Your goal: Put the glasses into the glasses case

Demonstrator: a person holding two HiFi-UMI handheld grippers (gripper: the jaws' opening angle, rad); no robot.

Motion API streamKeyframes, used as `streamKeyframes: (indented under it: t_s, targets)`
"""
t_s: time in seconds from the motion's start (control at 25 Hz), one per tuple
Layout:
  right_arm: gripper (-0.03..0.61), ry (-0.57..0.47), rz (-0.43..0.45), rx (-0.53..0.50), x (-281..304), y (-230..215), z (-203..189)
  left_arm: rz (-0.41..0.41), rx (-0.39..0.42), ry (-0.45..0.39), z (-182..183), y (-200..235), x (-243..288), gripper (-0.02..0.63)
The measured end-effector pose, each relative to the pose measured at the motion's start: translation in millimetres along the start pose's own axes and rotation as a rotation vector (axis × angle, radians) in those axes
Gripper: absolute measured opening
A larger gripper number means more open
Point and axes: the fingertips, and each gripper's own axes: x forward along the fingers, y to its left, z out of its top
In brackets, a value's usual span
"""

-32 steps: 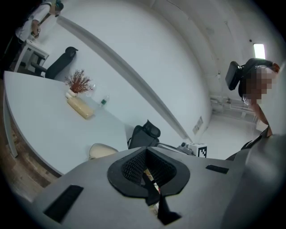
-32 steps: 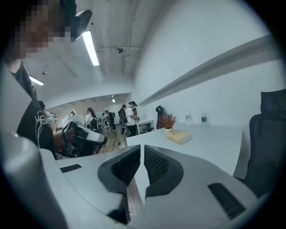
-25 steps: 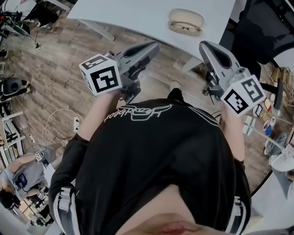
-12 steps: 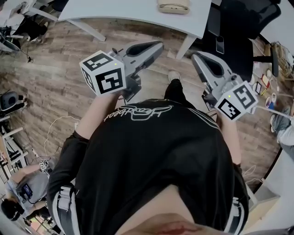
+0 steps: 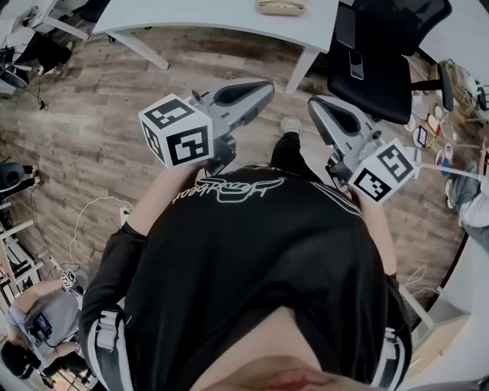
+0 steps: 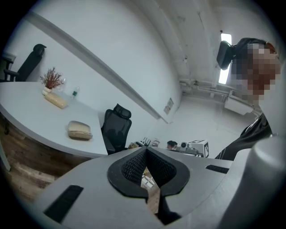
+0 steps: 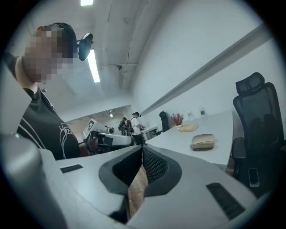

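Note:
The tan glasses case (image 5: pixel 281 7) lies on the white table (image 5: pixel 214 15) at the top edge of the head view, far from both grippers. I cannot make out the glasses at this distance. My left gripper (image 5: pixel 266 86) and right gripper (image 5: pixel 314 106) are held up in front of the person's chest, over the wooden floor, both shut with nothing between the jaws. In the left gripper view the case (image 6: pixel 79 129) sits on the table beyond the shut left gripper (image 6: pixel 145 151). In the right gripper view the case (image 7: pixel 202 141) is off to the right of the shut right gripper (image 7: pixel 142 148).
A black office chair (image 5: pixel 386 53) stands right of the table, with a phone (image 5: pixel 356 65) on its seat. A table leg (image 5: pixel 304 67) slants down near the person's shoe (image 5: pixel 290 124). Small clutter (image 5: pixel 428 130) lies at the right. A potted plant (image 6: pixel 51 79) stands further along the table.
The person has drawn back from the table: the case has slid to the top edge of the head view. Both grippers stay shut and have come slightly closer together.

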Motion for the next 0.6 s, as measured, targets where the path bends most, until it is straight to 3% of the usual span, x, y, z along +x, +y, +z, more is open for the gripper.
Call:
streamKeyframes:
  t_s: [0.6]
  targets:
    - [0.011, 0.059, -0.003, 0.009, -2, 14, -23, -0.015, -0.021, 0.027, -26, -7, -6, 0.006]
